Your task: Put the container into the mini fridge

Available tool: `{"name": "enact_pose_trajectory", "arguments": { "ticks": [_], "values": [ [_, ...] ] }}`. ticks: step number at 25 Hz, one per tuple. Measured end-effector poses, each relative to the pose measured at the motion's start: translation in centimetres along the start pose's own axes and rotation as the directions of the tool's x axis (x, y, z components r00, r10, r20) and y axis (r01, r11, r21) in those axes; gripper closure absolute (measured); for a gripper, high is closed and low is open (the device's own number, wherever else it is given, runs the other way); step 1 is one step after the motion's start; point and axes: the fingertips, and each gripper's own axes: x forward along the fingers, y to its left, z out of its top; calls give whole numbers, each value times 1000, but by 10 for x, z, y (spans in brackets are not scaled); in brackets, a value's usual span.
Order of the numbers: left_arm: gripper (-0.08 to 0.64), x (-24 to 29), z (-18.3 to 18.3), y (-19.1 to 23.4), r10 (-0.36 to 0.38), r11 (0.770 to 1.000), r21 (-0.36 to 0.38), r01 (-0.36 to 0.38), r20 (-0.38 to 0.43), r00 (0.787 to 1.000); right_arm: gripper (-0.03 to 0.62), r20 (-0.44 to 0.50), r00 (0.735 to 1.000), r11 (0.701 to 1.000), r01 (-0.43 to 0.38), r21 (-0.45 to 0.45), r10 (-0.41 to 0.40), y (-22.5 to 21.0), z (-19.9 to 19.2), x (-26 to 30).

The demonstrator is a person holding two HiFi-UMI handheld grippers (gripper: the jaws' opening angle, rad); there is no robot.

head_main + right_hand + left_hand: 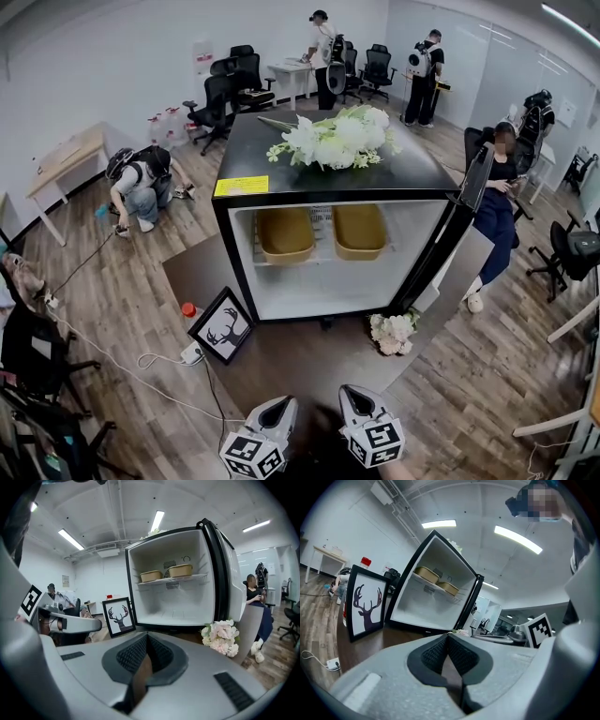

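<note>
Left gripper pose: the left gripper [279,409] is hovering at the bottom edge of the head view, pointing toward the open mini fridge [246,159] and dipping slightly below level, with its marker cube nearest the camera.
Left jaws: they are pressing together at the tips, clenched on nothing.
Right gripper pose: the right gripper [353,397] is hovering just beside the left one without touching it, pointing the same way and tilting a little more steeply down.
Right jaws: they are fully clenched, with nothing between the pads.
Distance to the fridge: both grippers are hanging over the near part of the brown platform [300,361], well apart from the fridge.
Containers, count two: the left container [285,234] and the right container [359,231], both tan and oblong, are sitting side by side on the upper shelf inside the fridge.
Fridge, count one: it is standing on the platform, with its door [461,220] swinging wide open on the head view's right.
Flower bunches, count two: the white bouquet [337,139] is lying on the fridge top; the pale bunch [394,333] is lying at the foot of the door.
Framed deer picture [222,327], count one: it is standing just beside the fridge's left front corner.
Red-capped bottle [188,311], count one: it is standing close behind the picture.
People, count four: one is crouching at the left, one is sitting at the right, and two are standing at the back.
</note>
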Motion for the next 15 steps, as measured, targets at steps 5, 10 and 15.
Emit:
{"name": "enact_pose_trajectory", "arguments": {
  "ticks": [5,10,15],
  "values": [
    [551,5,2,0,5,1000,10,-5,-3,1000,586,-9,1000,1000,6,-6,-6,-4,-3,-1],
    [551,9,0,1,19,1000,7,-19,-1,1000,586,-16,1000,999,11,-31,-12,-13,-3,1],
    [551,6,1,2,41,999,21,-40,-31,999,586,-15,1000,1000,-4,-23,4,-13,-4,10]
  ]
}}
